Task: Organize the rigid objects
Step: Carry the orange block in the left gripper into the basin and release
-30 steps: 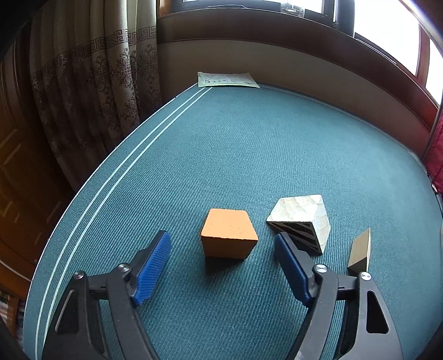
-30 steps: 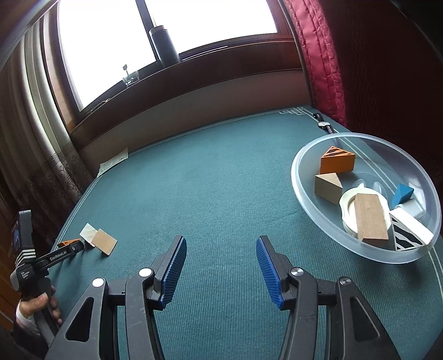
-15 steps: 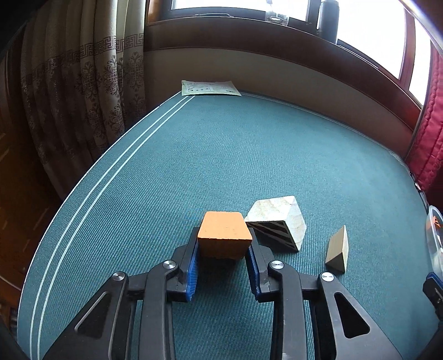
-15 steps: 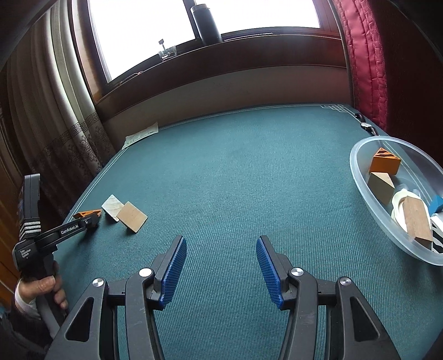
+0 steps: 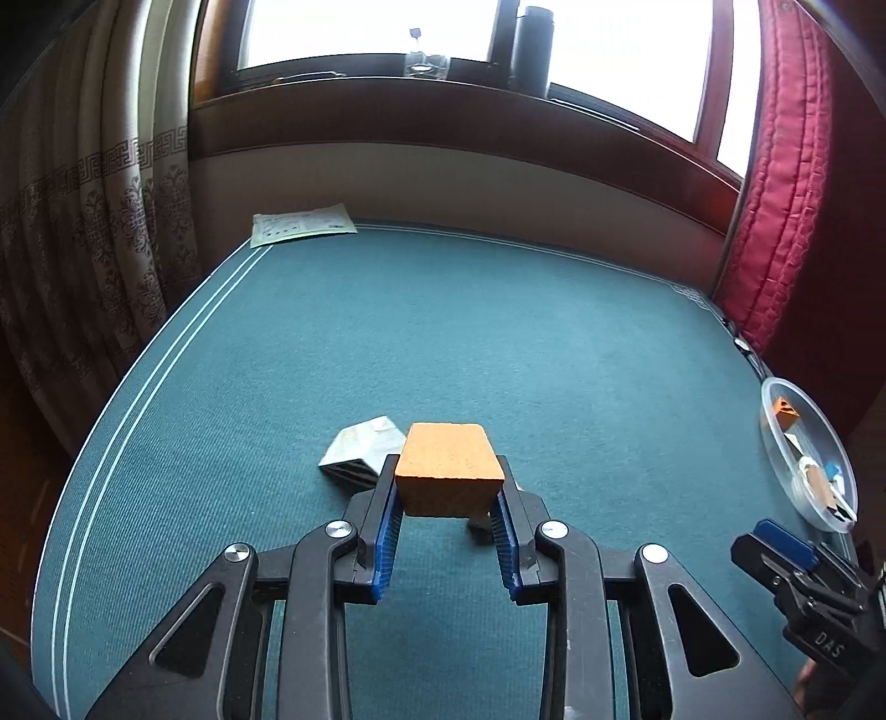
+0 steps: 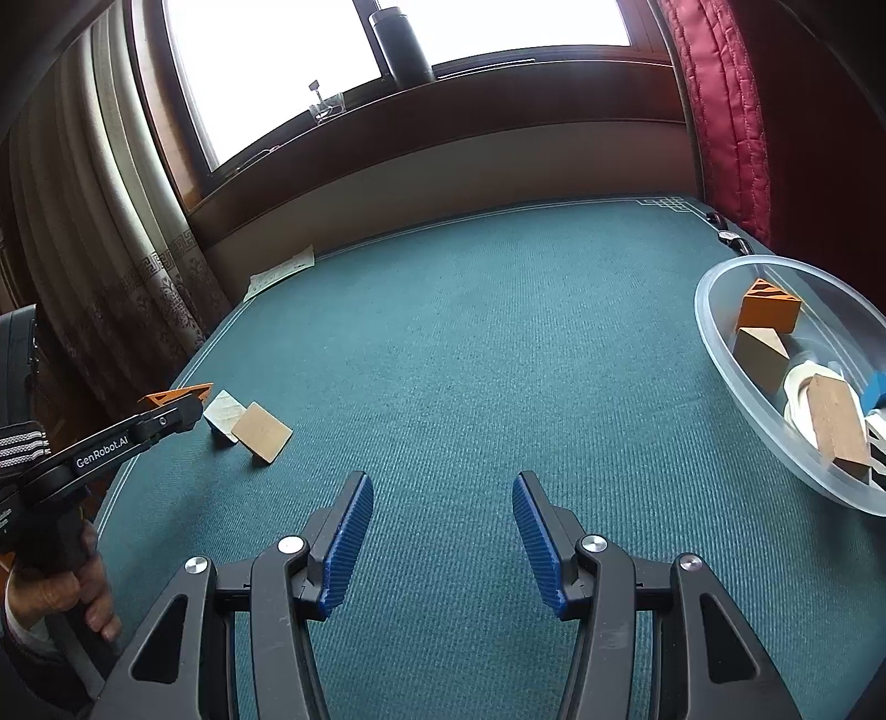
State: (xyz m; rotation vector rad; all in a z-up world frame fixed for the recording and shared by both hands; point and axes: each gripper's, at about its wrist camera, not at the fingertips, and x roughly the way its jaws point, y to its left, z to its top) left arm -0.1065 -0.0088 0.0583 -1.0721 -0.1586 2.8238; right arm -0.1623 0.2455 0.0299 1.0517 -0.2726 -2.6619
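The worktop [image 5: 498, 343] is covered in teal ribbed cloth with pale double lines along its border and a small fret pattern at the far right corner. Taking the orange block [image 5: 448, 462] as the landmark: far to its left hangs a beige curtain [image 5: 83, 221] with a key-pattern band, and beyond it to the left a printed paper sheet [image 5: 302, 226] lies at the worktop's far corner, its print too small to read. Behind runs a dark wood sill under a bright window, with a dark flask [image 6: 401, 47] standing on it.

The left claw [image 5: 447, 518] is closed on the orange block, its blue pads pressed to both sides, the block raised above the cloth. Just left of the block lies a pale wooden wedge [image 5: 362, 448] with a striped face; in the right wrist view a tan wooden piece [image 6: 261, 431] leans just beside that wedge. The left tool's arm reads "GenRobot.AI" in that view.

Well to the block's right, the right claw [image 6: 440, 540] stands open with nothing between its pads; its body shows "DAS" in the left wrist view. Farther right sits a clear bowl [image 6: 714, 332] holding several blocks, among them an orange wedge [image 6: 769, 313], below a red quilted curtain [image 5: 775, 194].
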